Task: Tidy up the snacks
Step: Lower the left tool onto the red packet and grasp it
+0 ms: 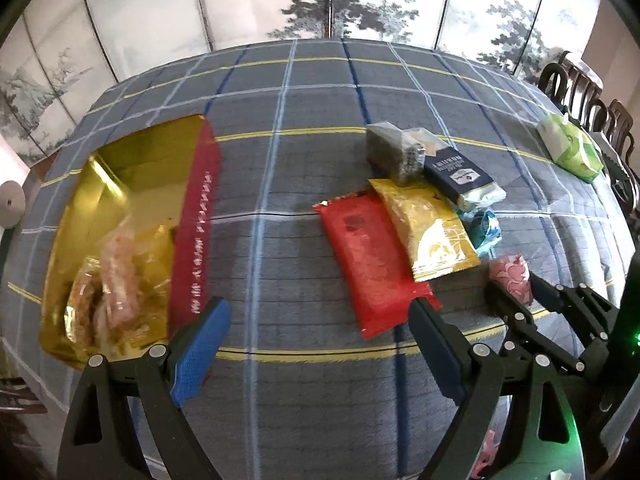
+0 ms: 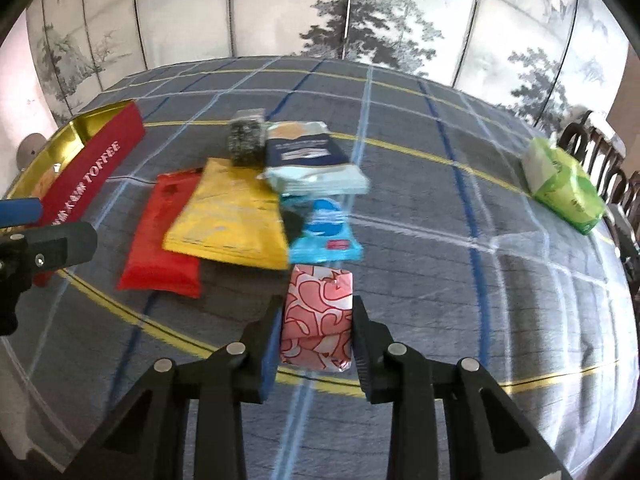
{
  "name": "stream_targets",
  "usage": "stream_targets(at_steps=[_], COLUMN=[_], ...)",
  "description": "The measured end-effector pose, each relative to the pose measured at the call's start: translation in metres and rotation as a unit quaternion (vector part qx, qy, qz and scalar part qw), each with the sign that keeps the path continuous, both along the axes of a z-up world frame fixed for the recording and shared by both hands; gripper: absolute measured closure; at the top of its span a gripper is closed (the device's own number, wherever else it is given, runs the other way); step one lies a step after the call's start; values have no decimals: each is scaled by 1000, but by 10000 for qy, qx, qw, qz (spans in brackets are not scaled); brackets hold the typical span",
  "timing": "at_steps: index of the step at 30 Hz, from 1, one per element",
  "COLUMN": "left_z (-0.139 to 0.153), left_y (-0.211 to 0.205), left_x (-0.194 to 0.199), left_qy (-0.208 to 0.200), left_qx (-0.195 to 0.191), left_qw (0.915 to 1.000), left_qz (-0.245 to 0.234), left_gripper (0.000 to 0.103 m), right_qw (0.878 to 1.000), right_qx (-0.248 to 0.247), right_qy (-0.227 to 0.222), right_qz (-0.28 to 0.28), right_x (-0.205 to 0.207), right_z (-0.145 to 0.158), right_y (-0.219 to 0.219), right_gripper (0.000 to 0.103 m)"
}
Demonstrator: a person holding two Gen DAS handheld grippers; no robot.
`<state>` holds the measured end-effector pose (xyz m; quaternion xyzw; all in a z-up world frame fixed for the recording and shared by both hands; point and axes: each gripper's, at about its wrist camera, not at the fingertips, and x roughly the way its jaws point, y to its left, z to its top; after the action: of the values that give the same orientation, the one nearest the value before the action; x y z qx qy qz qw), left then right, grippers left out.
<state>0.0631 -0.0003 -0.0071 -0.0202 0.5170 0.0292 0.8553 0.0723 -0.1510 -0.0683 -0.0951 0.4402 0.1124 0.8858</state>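
My right gripper (image 2: pixel 316 320) is shut on a pink-and-white patterned snack packet (image 2: pixel 318 320) and holds it above the table; both also show in the left wrist view, the gripper (image 1: pixel 516 288) and the packet (image 1: pixel 512 276). My left gripper (image 1: pixel 316 320) is open and empty, between the red-and-gold toffee box (image 1: pixel 120 220) and a red packet (image 1: pixel 372 264). The box holds several wrapped snacks (image 1: pixel 116 280). On the cloth lie a gold packet (image 2: pixel 228 220), a light blue packet (image 2: pixel 324 232), a navy packet (image 2: pixel 308 160) and a dark packet (image 2: pixel 246 140).
A green tissue pack (image 2: pixel 564 184) lies at the far right near dark wooden chairs (image 1: pixel 588 96). The table has a grey checked cloth (image 1: pixel 300 160). A painted folding screen (image 2: pixel 320 12) stands behind it. The toffee box (image 2: pixel 88 164) sits at the left edge.
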Motion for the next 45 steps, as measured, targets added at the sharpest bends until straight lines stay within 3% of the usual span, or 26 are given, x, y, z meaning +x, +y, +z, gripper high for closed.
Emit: stream_targets(at_steps=[8, 15, 27, 37, 40, 45], left_z=[-7, -23, -49, -49, -49, -45], left_y=[-14, -24, -42, -32, -23, -22], left_x=[7, 13, 41, 59, 57, 53], left_qy=[71, 373, 704, 559, 457, 329], left_qx=[-134, -186, -68, 8, -17, 6], left_qw=[9999, 9991, 9975, 9984, 9989, 9994], left_qz=[-44, -86, -41, 64, 116, -52], left_gripper=[14, 14, 14, 14, 19, 40], right_qw=[9994, 9974, 9961, 9961, 9958, 9956], right_qx=[94, 231, 468, 425, 429, 406], right_qy=[-115, -133, -145, -233, -230, -235], right_qz=[-304, -677, -729, -737, -777, -811], right_x=[21, 53, 67, 73, 79, 82], right_z=[-3, -4, -8, -7, -7, -6], right_y=[-40, -79, -85, -82, -80, -78], right_gripper=[72, 72, 72, 72, 72, 71])
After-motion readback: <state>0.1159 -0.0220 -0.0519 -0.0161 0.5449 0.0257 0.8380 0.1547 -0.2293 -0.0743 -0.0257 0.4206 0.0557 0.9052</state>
